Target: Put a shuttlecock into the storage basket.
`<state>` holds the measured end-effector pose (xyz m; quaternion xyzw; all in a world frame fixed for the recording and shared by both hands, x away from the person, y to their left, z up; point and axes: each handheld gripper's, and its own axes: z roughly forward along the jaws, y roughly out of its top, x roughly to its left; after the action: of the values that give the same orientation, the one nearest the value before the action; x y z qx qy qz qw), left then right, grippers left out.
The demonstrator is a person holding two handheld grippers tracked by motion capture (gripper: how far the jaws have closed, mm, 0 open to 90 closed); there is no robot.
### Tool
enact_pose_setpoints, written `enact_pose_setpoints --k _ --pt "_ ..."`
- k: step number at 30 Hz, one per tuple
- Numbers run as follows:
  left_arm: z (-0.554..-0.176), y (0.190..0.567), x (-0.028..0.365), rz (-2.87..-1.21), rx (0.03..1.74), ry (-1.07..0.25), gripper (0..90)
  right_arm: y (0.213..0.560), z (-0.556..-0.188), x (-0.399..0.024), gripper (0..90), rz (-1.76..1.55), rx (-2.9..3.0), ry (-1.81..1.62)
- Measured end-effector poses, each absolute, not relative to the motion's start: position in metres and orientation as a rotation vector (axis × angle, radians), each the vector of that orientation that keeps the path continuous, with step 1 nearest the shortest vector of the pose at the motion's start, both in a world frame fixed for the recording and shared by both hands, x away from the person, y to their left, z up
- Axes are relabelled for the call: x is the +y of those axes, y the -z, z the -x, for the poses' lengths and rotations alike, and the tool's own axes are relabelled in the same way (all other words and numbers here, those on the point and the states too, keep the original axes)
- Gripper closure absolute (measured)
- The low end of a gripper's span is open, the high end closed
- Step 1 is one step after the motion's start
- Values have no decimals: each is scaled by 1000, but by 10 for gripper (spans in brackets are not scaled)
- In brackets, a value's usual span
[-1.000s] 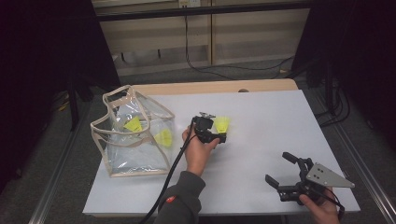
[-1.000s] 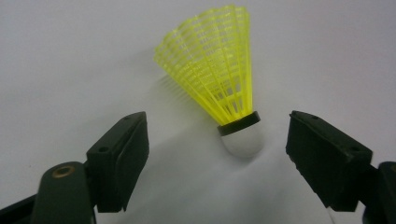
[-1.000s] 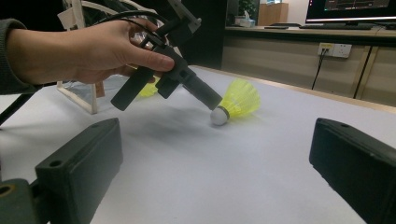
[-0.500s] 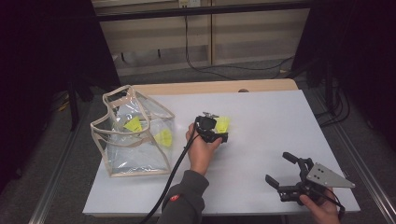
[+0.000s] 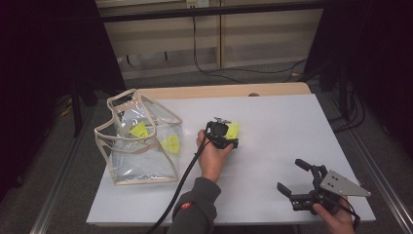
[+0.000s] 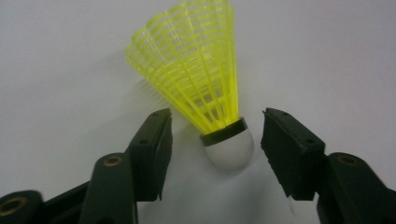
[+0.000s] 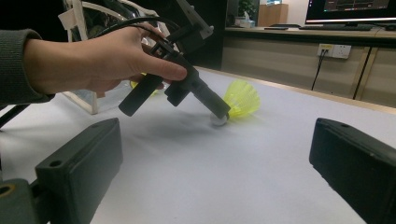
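Note:
A yellow plastic shuttlecock [image 6: 201,79] with a white cork lies on the white table [image 5: 272,122]. My left gripper [image 6: 215,119] points down at it, one black jaw on each side of the cork. The jaws have just been closing; a gap still shows on both sides of the cork. From above, the left gripper [image 5: 225,132] covers part of the shuttlecock [image 5: 234,129]. In the right gripper view the left gripper's tips [image 7: 218,114] stand at the cork of the shuttlecock [image 7: 243,99]. My right gripper [image 5: 291,175] rests open near the front right corner, holding nothing.
A clear bag with beige trim [image 5: 141,146] stands at the table's left, with two yellow shuttlecocks [image 5: 139,130] inside. The left gripper's cable [image 5: 187,170] trails back along the forearm. A wooden strip [image 5: 229,91] edges the table's far side.
The left gripper has edged slightly to the right, settling over the shuttlecock. The right gripper has kept still.

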<state>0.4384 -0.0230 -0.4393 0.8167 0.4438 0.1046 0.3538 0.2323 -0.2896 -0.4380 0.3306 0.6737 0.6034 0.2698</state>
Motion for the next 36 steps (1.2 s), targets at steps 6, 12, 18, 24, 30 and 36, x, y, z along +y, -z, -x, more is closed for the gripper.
enact_pose_setpoints --k 6,12,18,24,30,36 --pt "-438 443 -26 -2125 1154 -268 485 438 -232 -290 28 -891 1811 -1629" --pt "-438 443 -26 -2111 1168 -255 522 437 -232 -290 28 -890 1809 -1629" --pt "-439 443 -25 -2121 1156 -261 534 437 -232 -290 28 -890 1808 -1629" --pt "-439 443 -26 -2112 1165 -256 548 437 -232 -290 27 -889 1809 -1629" --pt "-438 445 -28 -2095 1184 -271 546 437 -232 -290 28 -887 1811 -1628" --pt "-438 450 -32 -2098 1187 -277 566 437 -232 -290 27 -889 1808 -1629"
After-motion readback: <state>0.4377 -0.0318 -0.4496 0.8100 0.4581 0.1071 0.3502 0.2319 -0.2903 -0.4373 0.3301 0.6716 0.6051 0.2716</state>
